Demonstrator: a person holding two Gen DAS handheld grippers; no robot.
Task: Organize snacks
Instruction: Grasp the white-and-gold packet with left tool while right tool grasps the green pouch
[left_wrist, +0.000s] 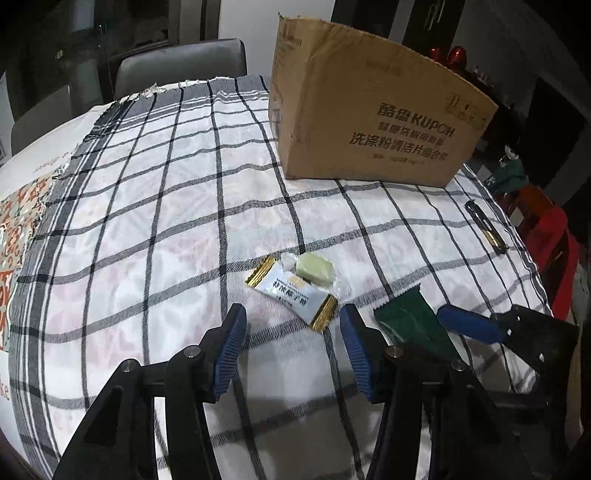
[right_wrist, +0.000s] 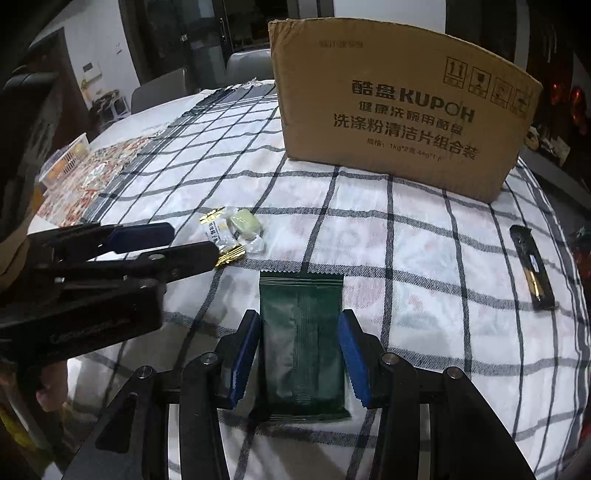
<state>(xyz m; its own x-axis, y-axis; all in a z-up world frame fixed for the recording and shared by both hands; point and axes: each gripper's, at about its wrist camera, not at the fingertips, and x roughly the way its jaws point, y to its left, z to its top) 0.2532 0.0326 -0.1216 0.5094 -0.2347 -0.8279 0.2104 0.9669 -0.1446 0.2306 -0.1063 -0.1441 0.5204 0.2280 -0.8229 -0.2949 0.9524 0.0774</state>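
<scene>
Snacks lay loose on the checked cloth of the table (right_wrist: 424, 258), and the step in hand looked like the pick-up stage, with nothing lifted yet. The right gripper (right_wrist: 301, 354) stood open, its blue pads on either side of a dark green packet (right_wrist: 301, 339) that lay flat with its long axis running away from the camera; whether the pads touched the wrapper could not be told, but the foil showed no pinch. The left gripper (left_wrist: 293, 350) was open as well, low over the cloth, with a white sachet with gold ends (left_wrist: 291, 291) just ahead of its gap and a pale green wrapped sweet (left_wrist: 314, 269) touching that sachet on the far side. A black and gold stick packet (right_wrist: 532, 269) lay well apart toward the right edge. The cardboard box (right_wrist: 402, 110) stood at the back of the table, and it was probably where the snacks were meant to go, though its opening was not visible from either view. The next move seemed to call for the right gripper to close squarely across the green packet's width and lift it without crumpling it. The left would need to advance a little and take the sachet alone, without dragging the sweet.
</scene>
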